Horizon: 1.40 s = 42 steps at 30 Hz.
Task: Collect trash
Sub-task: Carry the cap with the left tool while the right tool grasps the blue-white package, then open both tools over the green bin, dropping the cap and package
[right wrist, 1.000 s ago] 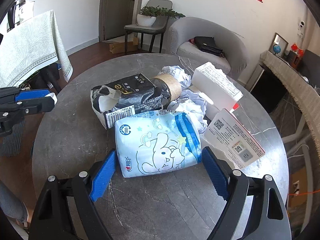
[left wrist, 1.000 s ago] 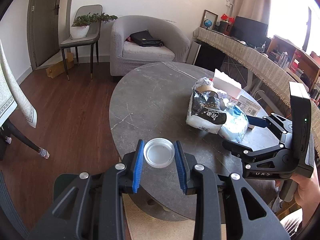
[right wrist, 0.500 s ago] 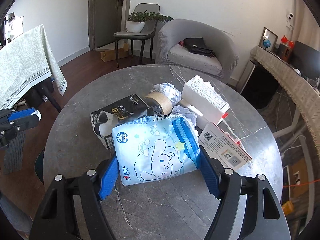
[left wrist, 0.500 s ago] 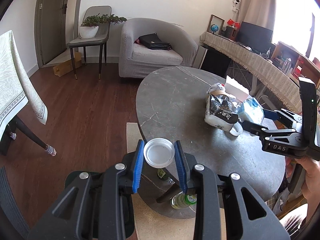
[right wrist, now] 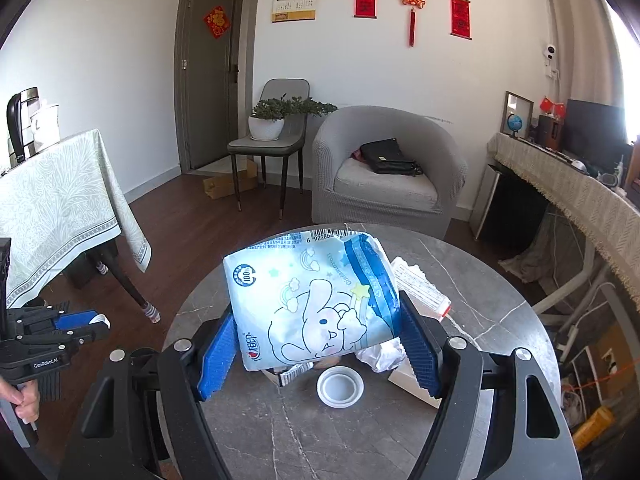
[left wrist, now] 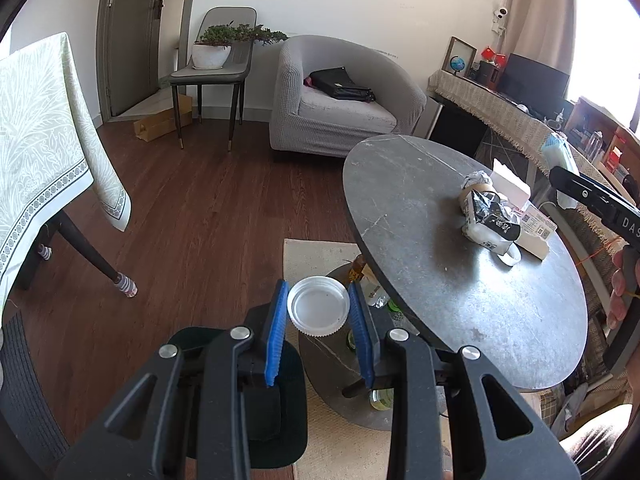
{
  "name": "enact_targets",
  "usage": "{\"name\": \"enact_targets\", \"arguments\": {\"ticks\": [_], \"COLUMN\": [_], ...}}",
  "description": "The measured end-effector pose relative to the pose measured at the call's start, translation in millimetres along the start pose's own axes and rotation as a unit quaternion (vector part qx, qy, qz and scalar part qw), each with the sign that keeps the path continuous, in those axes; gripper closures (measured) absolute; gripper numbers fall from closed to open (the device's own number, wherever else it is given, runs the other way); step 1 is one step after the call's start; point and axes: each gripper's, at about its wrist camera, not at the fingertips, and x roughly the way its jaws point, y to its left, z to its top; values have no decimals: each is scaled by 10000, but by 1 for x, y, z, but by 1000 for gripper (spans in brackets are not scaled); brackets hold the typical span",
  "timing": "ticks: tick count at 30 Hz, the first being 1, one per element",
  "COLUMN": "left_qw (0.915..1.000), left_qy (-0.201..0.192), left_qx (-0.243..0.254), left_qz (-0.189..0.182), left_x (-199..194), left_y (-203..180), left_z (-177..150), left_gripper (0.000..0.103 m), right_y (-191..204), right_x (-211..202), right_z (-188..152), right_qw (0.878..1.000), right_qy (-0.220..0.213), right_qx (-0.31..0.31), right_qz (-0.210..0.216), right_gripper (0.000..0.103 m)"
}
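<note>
**Carrying Two Held Items Clear of the Table**

The round grey table (right wrist: 500,344) carries the remaining pile: a white box (right wrist: 420,288), crumpled paper (right wrist: 380,354), a black wrapper (left wrist: 492,222) and a white ring cap (right wrist: 340,386) lying flat near the table's front edge.

The right gripper (right wrist: 316,344) is clamped on a blue tissue pack (right wrist: 312,300), which hangs clear above the pile and touches nothing below. The pack is soft and bulges between the pads; judged from this, squeeze pressure should stay steady, since a slack grip may let the film slide out.

The left gripper (left wrist: 318,330) is closed on a white plastic lid (left wrist: 318,306), pinched by its rim, held off the table's edge above the floor and a dark bin (left wrist: 256,392) directly beneath.

Recommended handling:
1. Keep the lid level; a rim grip on a thin disc can pivot.
2. Position each item over the bin opening before releasing.
3. Release one gripper at a time.
</note>
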Motion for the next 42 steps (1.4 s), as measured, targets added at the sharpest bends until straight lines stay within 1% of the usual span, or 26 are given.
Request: {"name": "enact_targets", "arguments": {"ticks": [6,11,17,22,26,30,33,39,41,42], "left_qw": [9992,9981,9950,9917,9903,9876,9846,9783,9748,9734], "left_qy": [142,299,668,981,1120,1296,1495,1905,2081,2135], "left_qx": [-315,-431,-508,-551,-492,-588,-657,-558,-517,-506], "left_qz": [201,328,535,618,666,662,619,594,615,657], "left_x": [8,13,30,36,35,37,43,55,61,62], "left_y": [40,65,96,117,132,146,153,157,158,158], "left_z": [-13,-25,-45,-61,-73,-84,-92,-108,-113,-114], "left_gripper": [70,70,70,70,70,70,70,70,67,61], "right_y": [42,74,113,145,177,205,221,243,248,249], "right_x": [11,19,30,44,53,66,73,89,93,96], "right_z": [6,10,10,7,4,-2,-7,-15,-18,-19], "right_qw": [9990,9971,9935,9885,9835,9783,9750,9699,9690,9687], "right_qy": [66,122,190,344,437,606,726,964,1017,1045], "right_qx": [-298,-486,-696,-761,-922,-1032,-1124,-1214,-1215,-1210], "right_qz": [331,572,877,1263,1494,1690,1774,1876,1893,1897], "right_gripper": [29,29,29,29,29,29,29,29,29,29]}}
